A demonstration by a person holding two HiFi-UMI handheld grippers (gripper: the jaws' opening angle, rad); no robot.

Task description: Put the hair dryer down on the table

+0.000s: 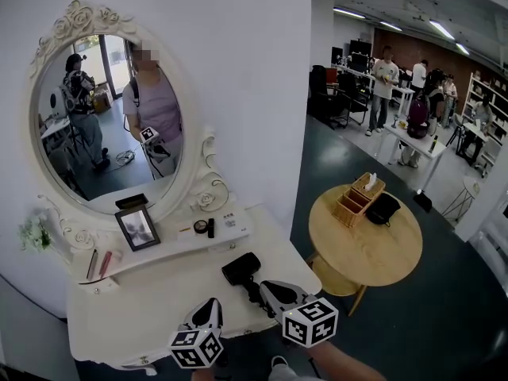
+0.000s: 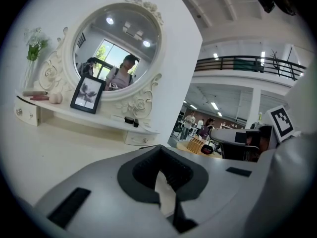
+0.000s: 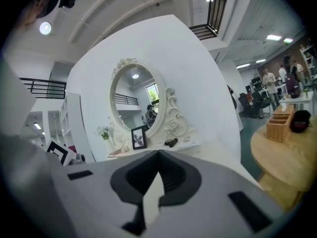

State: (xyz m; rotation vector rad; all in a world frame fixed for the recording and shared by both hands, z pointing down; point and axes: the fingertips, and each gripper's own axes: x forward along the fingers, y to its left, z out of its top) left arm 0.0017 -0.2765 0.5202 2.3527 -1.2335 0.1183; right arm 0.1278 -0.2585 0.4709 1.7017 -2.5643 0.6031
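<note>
A black hair dryer (image 1: pixel 241 268) lies on the white dressing table (image 1: pixel 151 300), its handle pointing toward me. My right gripper (image 1: pixel 267 289) sits just behind the handle's end, and whether they touch is unclear from the head view. In the right gripper view its jaws (image 3: pixel 151 195) are shut with nothing between them, and the dryer does not show there. My left gripper (image 1: pixel 212 305) hovers over the table's front edge to the left. Its jaws (image 2: pixel 166 197) are also shut and empty.
An oval mirror (image 1: pixel 111 109) in a carved white frame stands at the back. Below it a shelf (image 1: pixel 171 244) holds a photo frame (image 1: pixel 137 228) and small cosmetics (image 1: pixel 205 227). A round wooden table (image 1: pixel 381 244) with a basket (image 1: pixel 357 199) stands to the right. People stand far back.
</note>
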